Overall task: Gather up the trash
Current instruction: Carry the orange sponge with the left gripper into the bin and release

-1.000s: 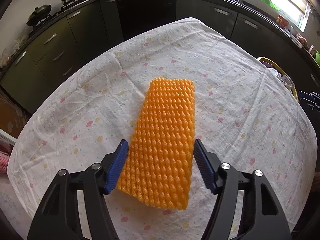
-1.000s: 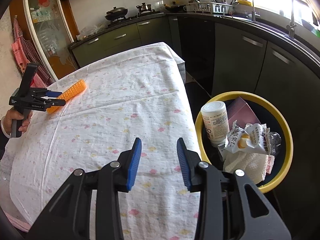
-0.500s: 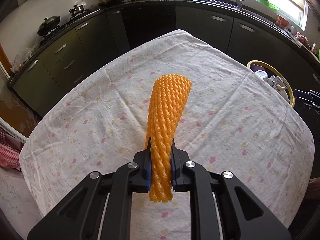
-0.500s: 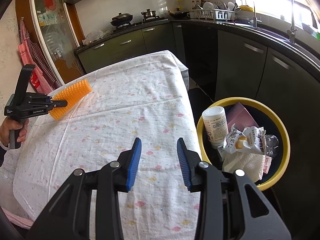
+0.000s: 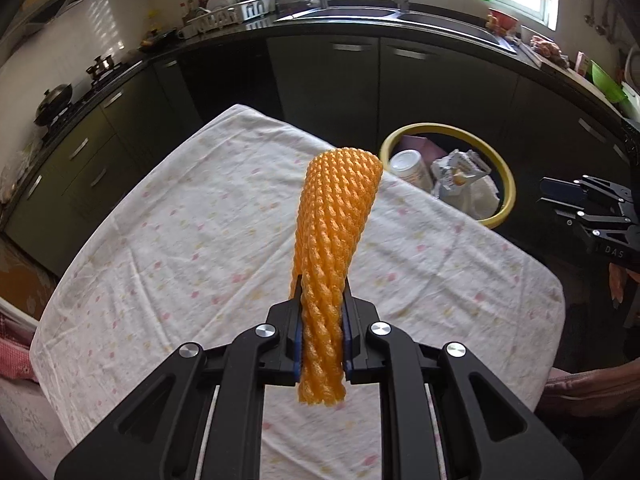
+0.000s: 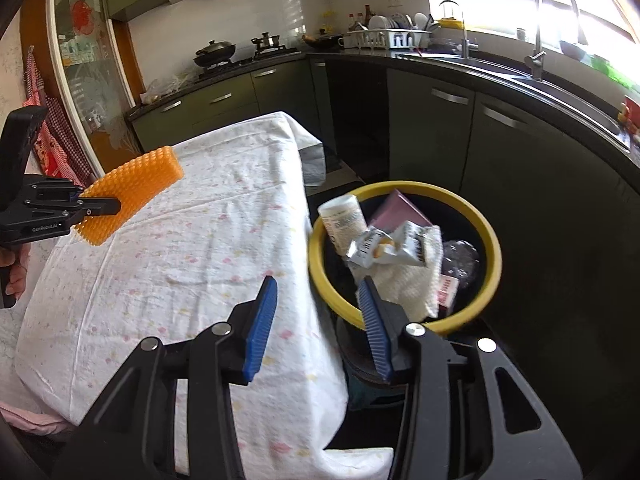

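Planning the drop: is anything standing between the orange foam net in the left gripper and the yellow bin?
Nothing visible. The left gripper holds the orange foam net above the bare tablecloth; the yellow bin sits open beyond the table edge. The right gripper hovers near the bin's rim, slightly aside.

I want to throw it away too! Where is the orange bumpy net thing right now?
The orange foam net is pinched in the left gripper, lifted above the flowery tablecloth. In the left wrist view the yellow-rimmed trash bin sits beyond it, to the right.
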Tool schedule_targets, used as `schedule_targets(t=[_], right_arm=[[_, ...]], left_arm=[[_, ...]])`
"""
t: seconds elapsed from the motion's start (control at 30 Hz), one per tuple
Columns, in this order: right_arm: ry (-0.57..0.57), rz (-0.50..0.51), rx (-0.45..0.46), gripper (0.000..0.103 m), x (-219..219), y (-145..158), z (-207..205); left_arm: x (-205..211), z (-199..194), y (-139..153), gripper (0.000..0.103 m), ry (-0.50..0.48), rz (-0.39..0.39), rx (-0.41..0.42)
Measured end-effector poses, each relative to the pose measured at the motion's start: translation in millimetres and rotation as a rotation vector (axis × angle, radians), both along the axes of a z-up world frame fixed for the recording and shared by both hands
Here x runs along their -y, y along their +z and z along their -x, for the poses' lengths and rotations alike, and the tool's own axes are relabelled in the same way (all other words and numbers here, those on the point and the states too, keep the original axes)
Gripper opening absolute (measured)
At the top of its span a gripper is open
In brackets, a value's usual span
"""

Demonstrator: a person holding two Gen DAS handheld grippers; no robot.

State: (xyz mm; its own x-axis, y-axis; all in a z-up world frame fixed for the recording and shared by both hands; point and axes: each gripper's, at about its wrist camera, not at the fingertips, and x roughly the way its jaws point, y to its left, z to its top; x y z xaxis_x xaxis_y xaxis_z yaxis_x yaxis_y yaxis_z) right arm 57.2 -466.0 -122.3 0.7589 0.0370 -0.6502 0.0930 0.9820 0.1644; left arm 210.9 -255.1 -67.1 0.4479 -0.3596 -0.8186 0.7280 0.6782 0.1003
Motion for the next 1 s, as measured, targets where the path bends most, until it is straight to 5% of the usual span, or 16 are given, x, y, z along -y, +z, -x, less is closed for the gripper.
schedule_targets(t=[0.4, 0.73, 0.9, 1.0], right_arm=[[-0.159, -0.066, 0.003, 0.045, 80, -23, 48], [-0.206, -0.101, -0.022, 0.045, 108, -41, 54], [-0.207, -0.111, -0.033, 0.045, 110, -46, 50], [-0.193, -0.112, -0.035, 0.045, 107, -46, 47]], left_arm=[[189, 20, -10, 0.015, -0.238, -0.009, -0.090], [297, -10, -57, 0.017, -0.276, -0.201, -0.040], [320, -20, -69, 0.034, -0.281, -0.237, -0.035], [325, -27, -78, 0.063, -0.268, -0.250, -0.026]])
